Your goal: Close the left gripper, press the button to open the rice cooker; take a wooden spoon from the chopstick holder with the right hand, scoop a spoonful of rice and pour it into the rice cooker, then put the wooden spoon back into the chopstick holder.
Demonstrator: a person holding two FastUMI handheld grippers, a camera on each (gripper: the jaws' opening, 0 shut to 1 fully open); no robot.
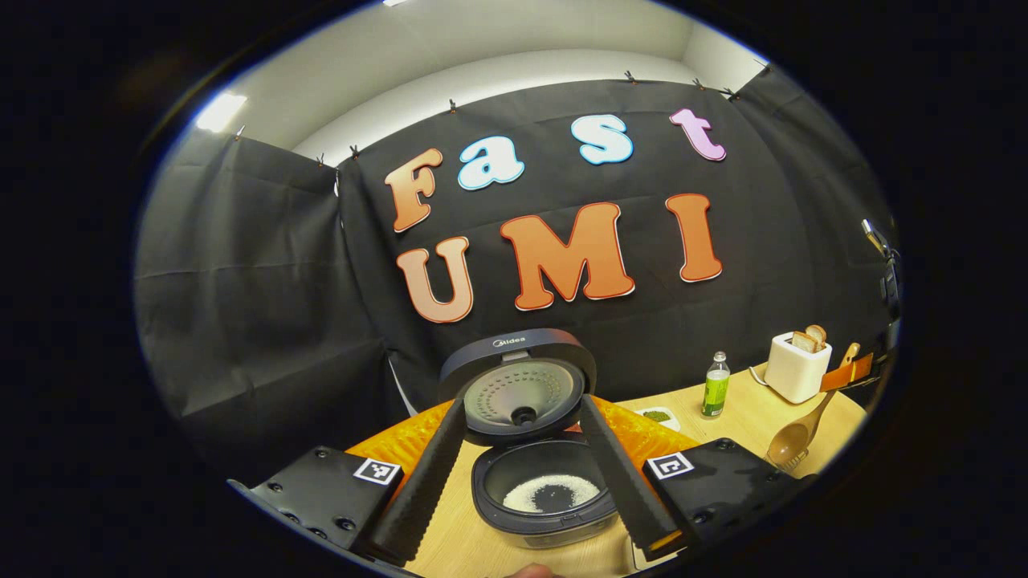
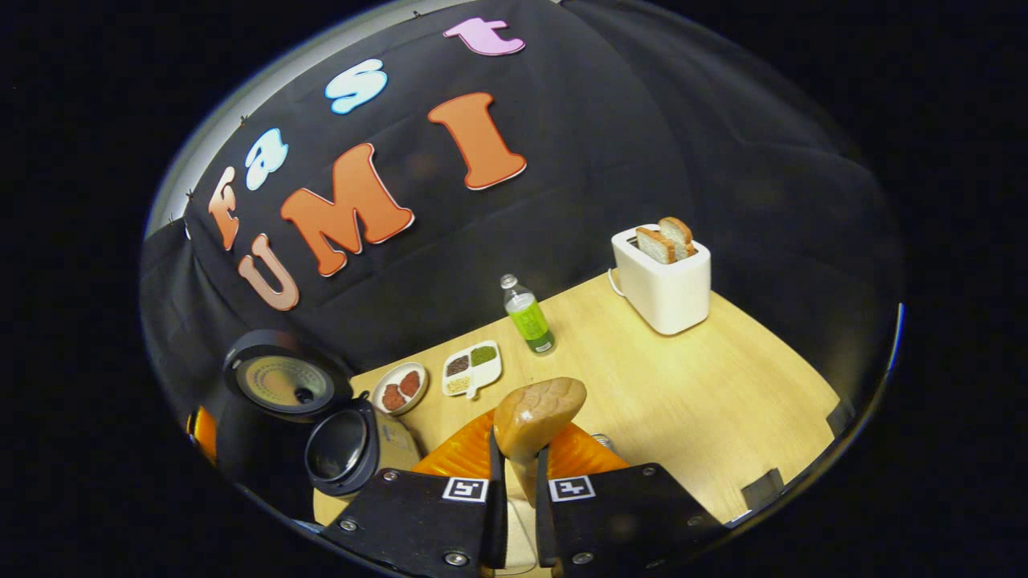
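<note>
Rice (image 1: 554,491) lies as a thin white ring on the dark floor of the round grey rice cooker pot (image 1: 546,502), low in the centre of the left gripper view, with the perforated metal inner lid (image 1: 522,393) standing upright behind it. The left gripper (image 1: 530,522) frames that pot, its two ribbed fingers spread wide apart on either side and closed on nothing.

The pale wooden spoon (image 2: 536,417), smooth and glossy, sits low in the centre of the right gripper view, its handle clamped between the fingers of the right gripper (image 2: 514,498) and its long axis running straight forward along them, bowl farthest out. In the left gripper view the same spoon hangs at the right edge, bowl downward over the light wooden table (image 2: 723,377). No rice can be made out in its bowl.

From the right gripper the cooker lies in the lower left of its frame, well apart from the spoon, so the right hand is the one that must travel. The chopstick holder cannot be identified with certainty.

Farther out stand a green-labelled clear bottle (image 2: 528,315), a white toaster (image 2: 662,281) with two bread slices, and a divided white dish (image 2: 472,371).
</note>
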